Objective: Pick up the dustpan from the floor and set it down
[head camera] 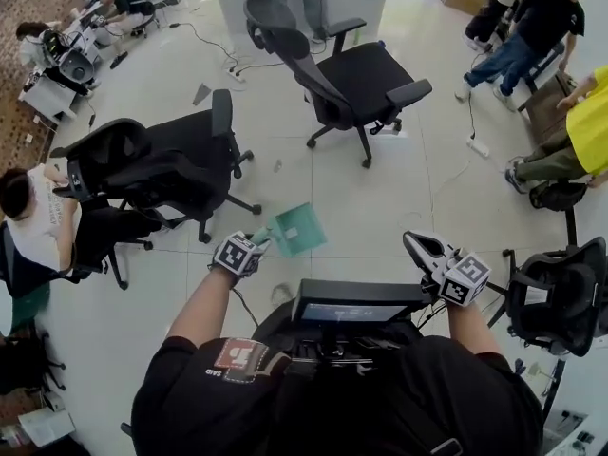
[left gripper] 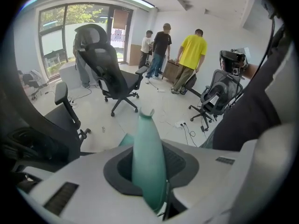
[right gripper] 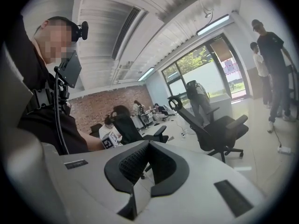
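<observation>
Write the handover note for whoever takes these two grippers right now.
Left gripper: fingers shut on the handle of the teal dustpan, with the pan out in front above the floor.
Right gripper: fingers together, nothing between them, held to the side.
Done: the dustpan is gripped and looks lifted, though contact with the floor cannot be ruled out.
Left to do: set the dustpan down, then open the left fingers.

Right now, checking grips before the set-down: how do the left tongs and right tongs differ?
Left tongs are shut on the handle of the teal dustpan; right tongs hold nothing. The handle parts the left tongs' jaws; the right tongs' jaws meet. Both carry a marker cube.
</observation>
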The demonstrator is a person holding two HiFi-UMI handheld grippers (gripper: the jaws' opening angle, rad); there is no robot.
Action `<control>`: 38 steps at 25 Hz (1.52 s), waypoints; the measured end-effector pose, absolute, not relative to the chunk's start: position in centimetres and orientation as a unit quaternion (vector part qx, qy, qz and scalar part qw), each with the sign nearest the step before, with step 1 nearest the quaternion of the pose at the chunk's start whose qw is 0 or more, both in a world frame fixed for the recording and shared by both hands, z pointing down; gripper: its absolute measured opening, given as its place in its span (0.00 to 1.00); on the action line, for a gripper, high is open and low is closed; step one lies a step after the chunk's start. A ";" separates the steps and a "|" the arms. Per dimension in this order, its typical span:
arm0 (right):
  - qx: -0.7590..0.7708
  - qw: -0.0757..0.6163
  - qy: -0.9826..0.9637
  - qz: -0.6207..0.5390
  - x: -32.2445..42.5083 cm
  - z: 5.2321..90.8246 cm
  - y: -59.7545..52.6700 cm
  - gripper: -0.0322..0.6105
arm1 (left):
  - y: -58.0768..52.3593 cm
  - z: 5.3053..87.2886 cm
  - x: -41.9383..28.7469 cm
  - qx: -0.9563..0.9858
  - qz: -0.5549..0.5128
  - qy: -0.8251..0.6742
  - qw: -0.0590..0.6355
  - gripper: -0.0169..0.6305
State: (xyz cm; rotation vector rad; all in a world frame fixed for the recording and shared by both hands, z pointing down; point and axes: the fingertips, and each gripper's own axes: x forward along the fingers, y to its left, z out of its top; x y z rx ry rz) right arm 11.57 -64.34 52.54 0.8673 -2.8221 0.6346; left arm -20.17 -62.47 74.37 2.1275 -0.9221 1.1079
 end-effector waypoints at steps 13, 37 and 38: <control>0.320 0.108 -0.899 0.279 15.9 64.0 -64.6 0.06 | -68.0 93.7 -16.4 0.764 0.468 -0.318 0.310 0.19; 0.312 0.129 -0.899 0.278 13.3 64.2 -64.9 0.06 | -68.0 96.2 -19.6 0.761 0.381 -0.371 0.372 0.56; 0.311 0.128 -0.900 0.276 13.0 63.7 -64.9 0.06 | -68.0 95.2 -19.7 0.764 0.371 -0.376 0.370 0.58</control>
